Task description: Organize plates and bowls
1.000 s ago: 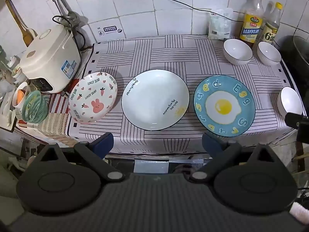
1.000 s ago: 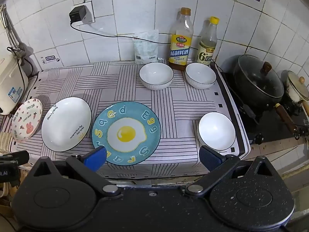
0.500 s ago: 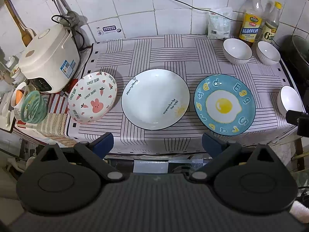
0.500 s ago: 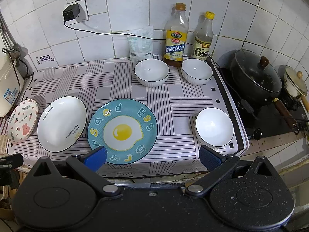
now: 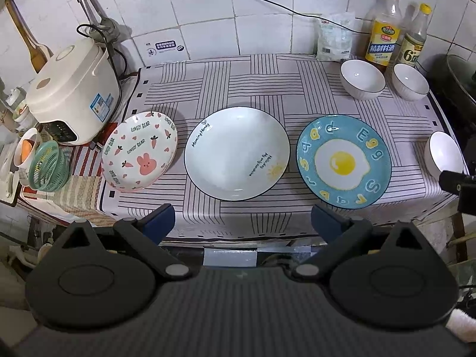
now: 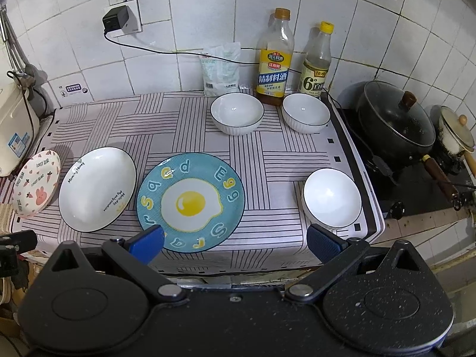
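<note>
Three plates lie in a row on the striped cloth: a pink rabbit plate (image 5: 139, 151), a white plate (image 5: 236, 153) and a blue egg plate (image 5: 343, 161). The blue egg plate also shows in the right wrist view (image 6: 190, 202). Two white bowls (image 6: 237, 113) (image 6: 306, 113) stand at the back right, and a third white bowl (image 6: 331, 197) sits at the front right. My left gripper (image 5: 242, 223) is open and empty before the counter's front edge, facing the white plate. My right gripper (image 6: 235, 239) is open and empty, in front of the egg plate and the near bowl.
A rice cooker (image 5: 74, 92) and a green basket (image 5: 49, 166) stand at the left. Two bottles (image 6: 275, 59) (image 6: 316, 61) and a bag (image 6: 221, 70) line the tiled wall. A black lidded pot (image 6: 395, 122) sits on the stove to the right.
Both grippers have shifted slightly towards the counter, the right one a little to the left. The dishes have not moved, and both grippers stay open.
</note>
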